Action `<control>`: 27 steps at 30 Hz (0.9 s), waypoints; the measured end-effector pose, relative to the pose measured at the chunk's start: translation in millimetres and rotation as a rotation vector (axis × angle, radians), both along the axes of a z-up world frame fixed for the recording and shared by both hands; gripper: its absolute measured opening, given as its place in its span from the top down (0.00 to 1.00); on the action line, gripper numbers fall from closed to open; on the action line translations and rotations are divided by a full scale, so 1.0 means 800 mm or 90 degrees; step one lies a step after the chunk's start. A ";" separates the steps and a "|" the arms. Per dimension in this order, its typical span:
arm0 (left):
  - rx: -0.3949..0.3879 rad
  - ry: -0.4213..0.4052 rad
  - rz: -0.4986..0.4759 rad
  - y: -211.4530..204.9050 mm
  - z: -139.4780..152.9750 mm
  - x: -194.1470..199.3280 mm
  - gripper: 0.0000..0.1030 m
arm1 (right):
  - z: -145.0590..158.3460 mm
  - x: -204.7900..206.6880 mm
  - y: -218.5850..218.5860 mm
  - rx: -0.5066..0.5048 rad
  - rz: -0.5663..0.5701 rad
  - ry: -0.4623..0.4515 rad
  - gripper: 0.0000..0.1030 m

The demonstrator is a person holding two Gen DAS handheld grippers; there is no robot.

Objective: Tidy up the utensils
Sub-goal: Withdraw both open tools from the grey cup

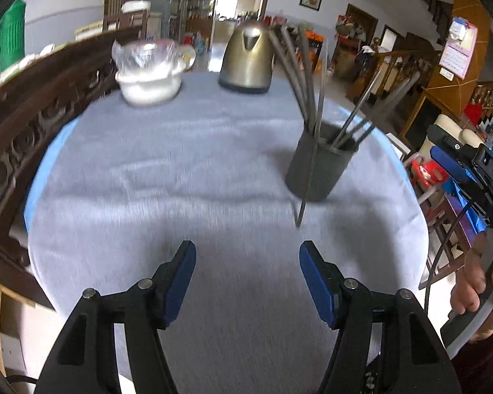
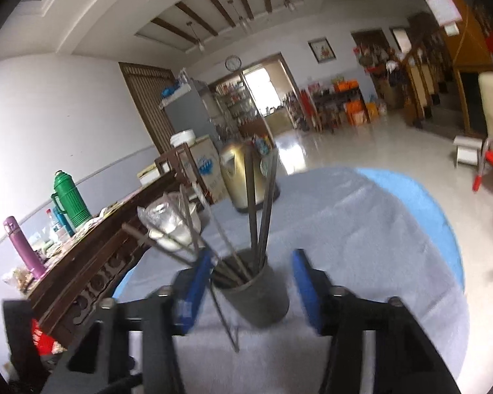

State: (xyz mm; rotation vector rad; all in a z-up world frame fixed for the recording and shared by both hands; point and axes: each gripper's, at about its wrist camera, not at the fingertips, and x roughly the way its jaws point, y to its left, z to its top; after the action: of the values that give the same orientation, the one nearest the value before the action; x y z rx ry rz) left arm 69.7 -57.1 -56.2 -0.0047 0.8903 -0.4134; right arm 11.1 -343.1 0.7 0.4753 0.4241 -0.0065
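Note:
A dark cylindrical utensil holder (image 1: 318, 167) stands on the grey tablecloth (image 1: 180, 170), right of centre, with several long grey chopsticks (image 1: 295, 75) leaning out of it. One thin metal chopstick (image 1: 307, 180) stands outside the holder against its front, tip on the cloth. My left gripper (image 1: 248, 279) is open and empty, low over the near cloth. My right gripper (image 2: 251, 292) is open, its jaws either side of the holder (image 2: 256, 295) just above it; the thin stick (image 2: 223, 315) runs down by the left finger (image 2: 194, 292).
A brass-coloured kettle (image 1: 248, 59) and a white bowl with a plastic bag (image 1: 149, 75) stand at the table's far side. A carved wooden bench (image 1: 33, 124) borders the table on the left. A red chair (image 2: 491, 164) stands to the right on the floor.

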 end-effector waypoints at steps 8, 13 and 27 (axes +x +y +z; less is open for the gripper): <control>0.019 0.019 0.008 0.000 -0.017 -0.013 0.36 | -0.032 0.001 0.024 0.008 0.039 0.058 0.61; 0.030 0.023 0.010 0.003 -0.023 -0.011 0.35 | -0.029 0.013 0.036 0.004 0.053 0.063 0.61; 0.044 0.004 0.020 0.015 -0.016 0.007 0.35 | 0.032 0.117 0.055 -0.010 0.089 0.021 0.61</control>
State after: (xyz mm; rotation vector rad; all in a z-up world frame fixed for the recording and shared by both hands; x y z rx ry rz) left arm 75.0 -44.7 -69.3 0.0441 0.9100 -0.3539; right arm 104.7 -298.7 26.3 0.4301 0.4888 0.1168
